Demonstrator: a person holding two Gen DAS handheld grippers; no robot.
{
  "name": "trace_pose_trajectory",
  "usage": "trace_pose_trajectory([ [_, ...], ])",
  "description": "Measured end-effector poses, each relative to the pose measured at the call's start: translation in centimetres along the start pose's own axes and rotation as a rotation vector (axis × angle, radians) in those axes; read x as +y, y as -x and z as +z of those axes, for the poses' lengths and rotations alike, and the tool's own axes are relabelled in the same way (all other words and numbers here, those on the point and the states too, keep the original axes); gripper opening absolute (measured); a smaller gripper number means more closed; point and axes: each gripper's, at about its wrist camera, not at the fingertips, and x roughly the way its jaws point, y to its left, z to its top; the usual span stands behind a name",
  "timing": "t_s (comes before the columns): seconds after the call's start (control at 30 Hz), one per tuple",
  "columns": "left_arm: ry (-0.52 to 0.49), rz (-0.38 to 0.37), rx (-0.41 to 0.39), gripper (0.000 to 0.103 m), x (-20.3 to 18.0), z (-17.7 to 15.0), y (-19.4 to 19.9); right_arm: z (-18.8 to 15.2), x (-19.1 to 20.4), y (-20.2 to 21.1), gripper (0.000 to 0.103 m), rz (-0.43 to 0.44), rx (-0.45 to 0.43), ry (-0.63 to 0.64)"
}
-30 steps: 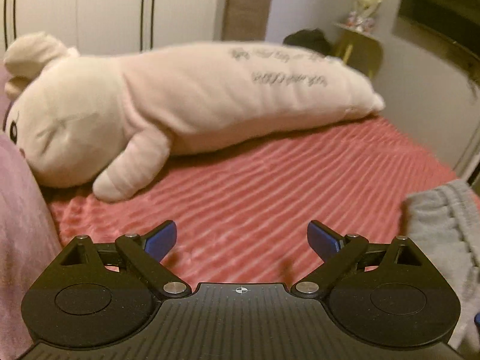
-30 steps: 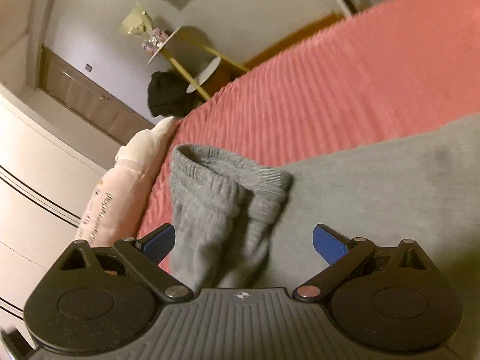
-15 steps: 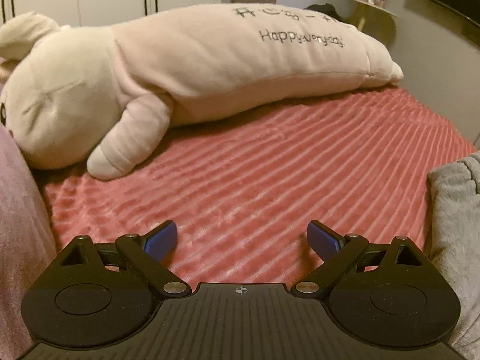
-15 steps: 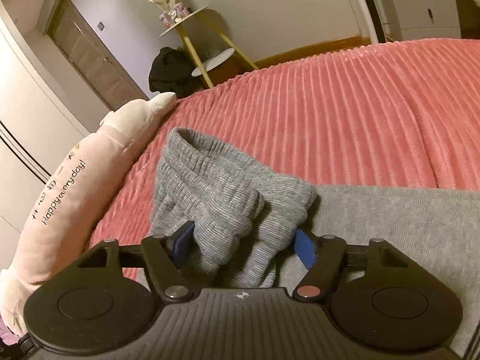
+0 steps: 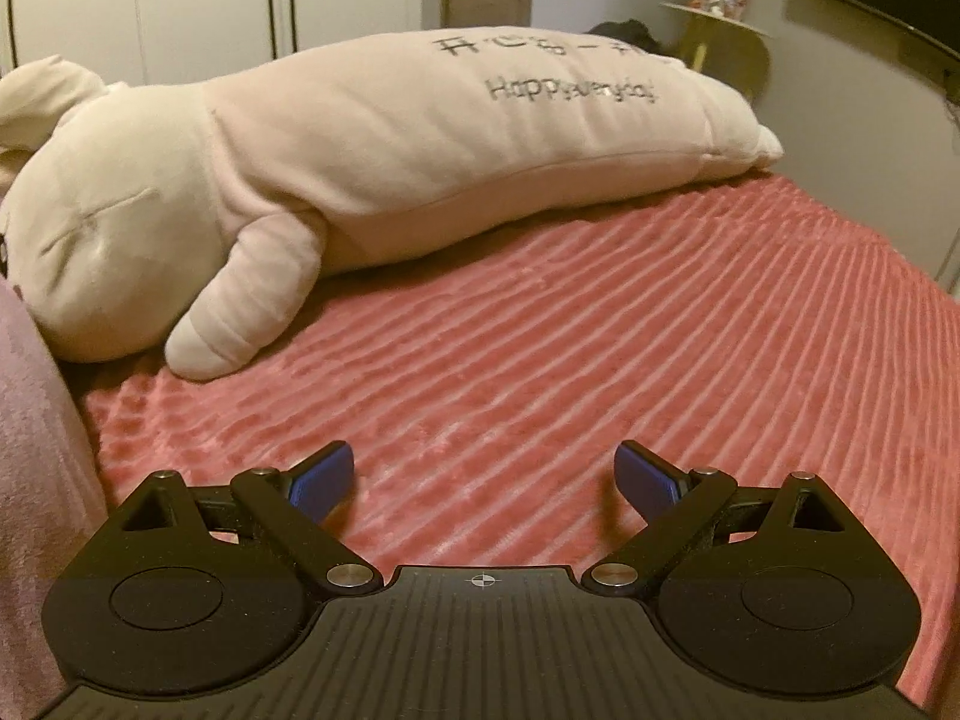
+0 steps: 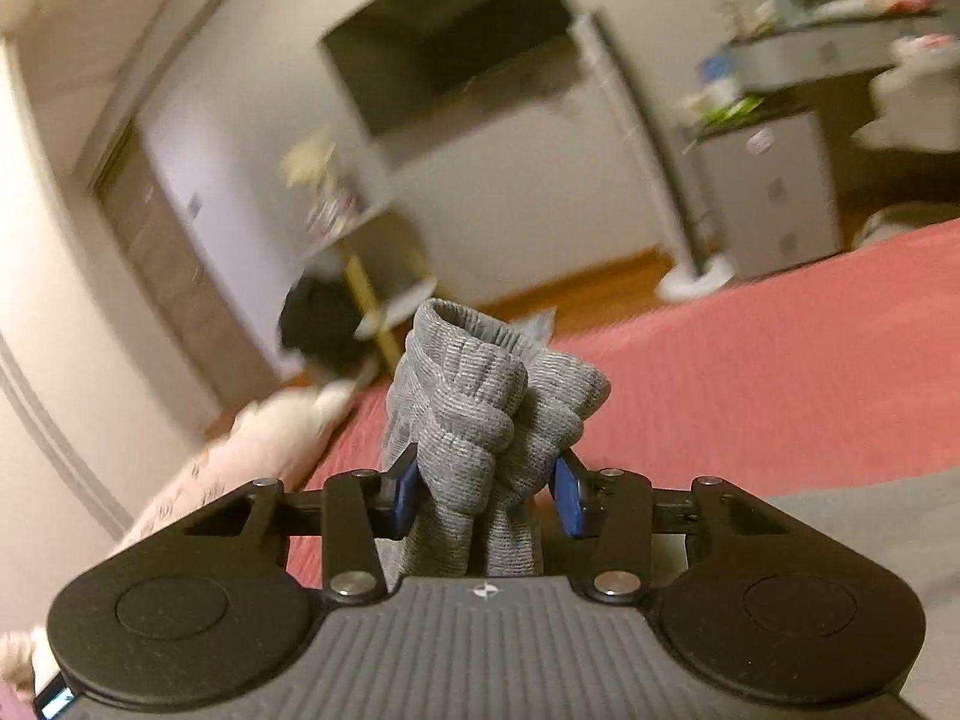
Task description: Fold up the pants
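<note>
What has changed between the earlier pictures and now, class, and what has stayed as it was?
The right gripper has just been closing and now pinches the bunched cuff of the grey pants, lifting it off the red bedspread; its view has swung up toward the room. The pants have slipped out of the left wrist view. The left gripper stays open above the bedspread, and the plush toy lies unmoved.

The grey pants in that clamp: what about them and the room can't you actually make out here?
- Right wrist view: only the bunched ribbed end of the pants, squeezed in the right gripper, shows; the gripper body hides the cloth below it.
- Right wrist view: the shelf items are blurred.
- Left wrist view: no pants visible; the left gripper, open, faces bedspread.
- Left wrist view: the frame's left edge cuts off the plush toy face.
</note>
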Motion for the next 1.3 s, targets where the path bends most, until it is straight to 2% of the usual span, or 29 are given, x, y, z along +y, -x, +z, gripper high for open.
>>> trace_pose_trajectory([
  [0.1,-0.015,-0.022,-0.002,0.097,-0.3,-0.1,0.2,0.0,-3.9,6.1,0.044,-0.124,-0.079,-0.044],
  [0.17,-0.03,-0.037,-0.002,0.097,-0.7,-0.3,0.4,-0.7,-6.6,9.3,0.044,-0.228,-0.09,-0.087],
  [0.23,-0.049,-0.055,-0.007,0.097,-1.0,-0.5,0.6,-2.1,-9.3,10.9,0.045,-0.325,-0.063,-0.112],
  [0.3,-0.071,-0.077,-0.014,0.097,-1.3,-0.9,1.0,-4.0,-12.6,11.0,0.046,-0.402,0.017,-0.183],
  [0.37,-0.098,-0.116,-0.027,0.097,-1.6,-1.4,1.7,-5.8,-16.2,10.8,0.05,-0.402,0.085,-0.327],
  [0.43,-0.135,-0.167,-0.044,0.097,-2.0,-2.0,2.5,-7.7,-18.8,10.6,0.06,-0.359,0.098,-0.49],
  [0.53,-0.192,-0.245,-0.063,0.097,-2.7,-3.0,3.9,-8.0,-19.3,10.2,0.078,-0.304,0.08,-0.518],
  [0.6,-0.213,-0.335,-0.051,0.097,-3.1,-3.9,5.0,-7.5,-19.5,10.0,0.094,-0.254,0.058,-0.523],
  [0.7,-0.279,-0.483,-0.073,0.097,-3.8,-5.2,7.4,-8.3,-20.6,9.1,0.096,-0.218,0.044,-0.592],
  [0.77,-0.335,-0.567,-0.097,0.097,-4.1,-6.1,8.9,-8.8,-21.1,8.1,0.092,-0.178,0.037,-0.664],
  [0.8,-0.367,-0.608,-0.106,0.097,-4.3,-6.6,9.7,-9.0,-21.2,7.9,0.086,-0.174,0.031,-0.683],
  [0.87,-0.438,-0.697,-0.114,0.097,-4.5,-7.5,11.3,-8.8,-21.3,7.3,0.056,-0.18,0.049,-0.686],
  [0.9,-0.473,-0.734,-0.13,0.097,-4.5,-8.0,12.2,-8.9,-21.3,7.3,0.049,-0.172,0.057,-0.693],
  [1.03,-0.615,-0.841,-0.199,0.098,-5.2,-10.1,15.7,-8.8,-20.7,7.5,0.049,-0.152,0.036,-0.661],
  [1.07,-0.644,-0.851,-0.205,0.098,-5.6,-10.7,16.2,-8.7,-20.6,7.6,0.053,-0.147,0.042,-0.656],
  [1.1,-0.669,-0.85,-0.205,0.098,-5.9,-11.2,16.5,-8.8,-20.5,7.8,0.064,-0.136,0.048,-0.662],
  [1.13,-0.689,-0.847,-0.202,0.098,-6.2,-11.6,16.8,-8.8,-20.7,7.9,0.07,-0.121,0.055,-0.678],
  [1.17,-0.704,-0.842,-0.197,0.098,-6.4,-12.1,16.9,-8.8,-20.7,7.8,0.07,-0.123,0.065,-0.687],
  [1.23,-0.709,-0.826,-0.186,0.098,-6.7,-12.4,16.9,-8.3,-20.2,7.9,0.045,-0.171,0.078,-0.654],
  [1.3,-0.684,-0.842,-0.17,0.098,-6.3,-12.5,17.1,-7.3,-19.2,8.5,0.043,-0.168,0.065,-0.626],
])
